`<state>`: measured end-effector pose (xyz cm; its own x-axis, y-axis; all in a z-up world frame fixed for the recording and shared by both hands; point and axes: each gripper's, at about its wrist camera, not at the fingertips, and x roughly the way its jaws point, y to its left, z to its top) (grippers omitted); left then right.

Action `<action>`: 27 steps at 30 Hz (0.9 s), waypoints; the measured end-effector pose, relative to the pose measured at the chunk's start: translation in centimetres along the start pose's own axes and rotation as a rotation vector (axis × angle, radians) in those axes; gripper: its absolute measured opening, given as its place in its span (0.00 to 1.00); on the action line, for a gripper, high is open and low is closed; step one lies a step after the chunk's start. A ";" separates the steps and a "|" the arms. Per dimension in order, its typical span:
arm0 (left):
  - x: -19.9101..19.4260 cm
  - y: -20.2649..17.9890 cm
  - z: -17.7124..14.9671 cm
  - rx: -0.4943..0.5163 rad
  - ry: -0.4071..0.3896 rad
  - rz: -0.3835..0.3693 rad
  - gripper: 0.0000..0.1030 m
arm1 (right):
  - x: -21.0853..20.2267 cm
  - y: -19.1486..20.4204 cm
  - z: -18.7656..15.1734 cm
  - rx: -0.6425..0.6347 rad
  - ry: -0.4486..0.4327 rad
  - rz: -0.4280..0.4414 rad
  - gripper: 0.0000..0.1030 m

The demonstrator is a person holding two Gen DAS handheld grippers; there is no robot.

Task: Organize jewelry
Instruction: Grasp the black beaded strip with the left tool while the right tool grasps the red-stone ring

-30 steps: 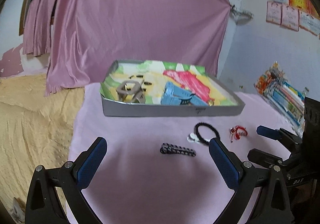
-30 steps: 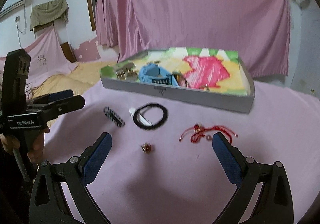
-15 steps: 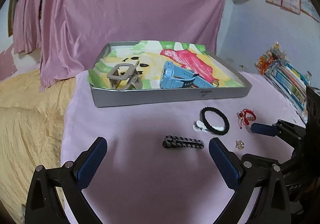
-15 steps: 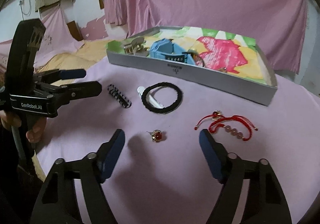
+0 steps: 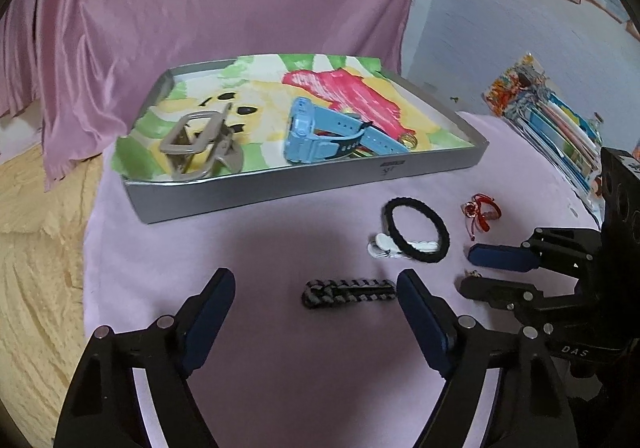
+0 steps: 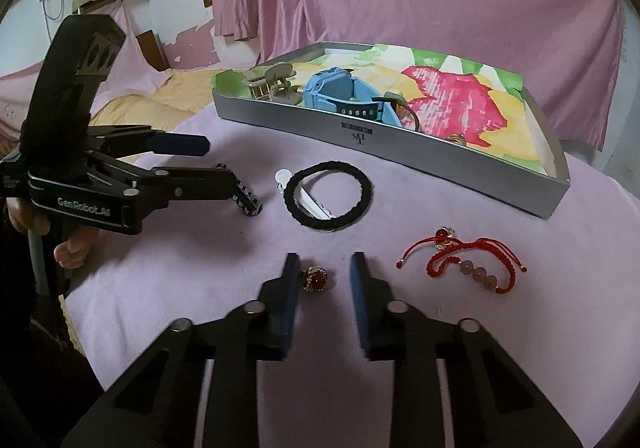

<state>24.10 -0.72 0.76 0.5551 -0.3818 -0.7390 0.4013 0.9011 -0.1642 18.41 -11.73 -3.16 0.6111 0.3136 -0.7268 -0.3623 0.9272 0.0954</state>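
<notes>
The shallow grey tray lined with a bright painted sheet (image 6: 460, 152) sits on the pink-clothed tabletop (image 6: 200, 288) and serves as the landmark here. Inside it lie a beige plastic hair claw-clip (image 6: 272, 86) at the left end, a light-blue strap watch (image 6: 340, 94) beside it, and a small gold piece (image 6: 456, 138) against the front wall.

In front of the tray, apart from it, a black braided hair tie (image 6: 328, 194) rests over a white plastic clip (image 6: 308, 200). Left of those lies a black-and-grey woven strap (image 5: 348, 292). Right of the hair tie lies a red cord bracelet with pink beads (image 6: 468, 264).

Nearest the camera, well in front of the tray, a gold ring with a red stone (image 6: 316, 278) lies on the cloth between the fingers of the right claw (image 6: 324, 268). Its pads are released, narrowly parted, the left one just beside the ring; contact cannot be told.

The left claw (image 5: 316, 288) is spread wide and empty, its fingers either side of the woven strap, the right pad close to the strap's end.
</notes>
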 end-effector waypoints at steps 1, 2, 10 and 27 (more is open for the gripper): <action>0.2 0.0 0.1 0.003 0.007 -0.009 0.76 | 0.0 -0.1 0.0 -0.001 0.000 -0.001 0.16; 0.4 -0.1 0.1 0.006 0.016 -0.020 0.75 | 0.0 -0.1 0.0 0.000 0.001 -0.002 0.13; 0.9 -0.8 0.3 0.074 0.044 -0.049 0.72 | -0.1 -0.9 -0.3 0.051 -0.006 0.014 0.11; -0.6 -1.9 -1.3 0.167 0.057 -0.063 0.34 | -0.3 -1.7 -0.9 0.097 -0.033 0.030 0.11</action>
<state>22.07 -1.98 0.69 0.4843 -0.4202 -0.7674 0.5522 0.8272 -0.1044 18.17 -13.62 -3.72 0.6248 0.3466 -0.6997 -0.3122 0.9322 0.1830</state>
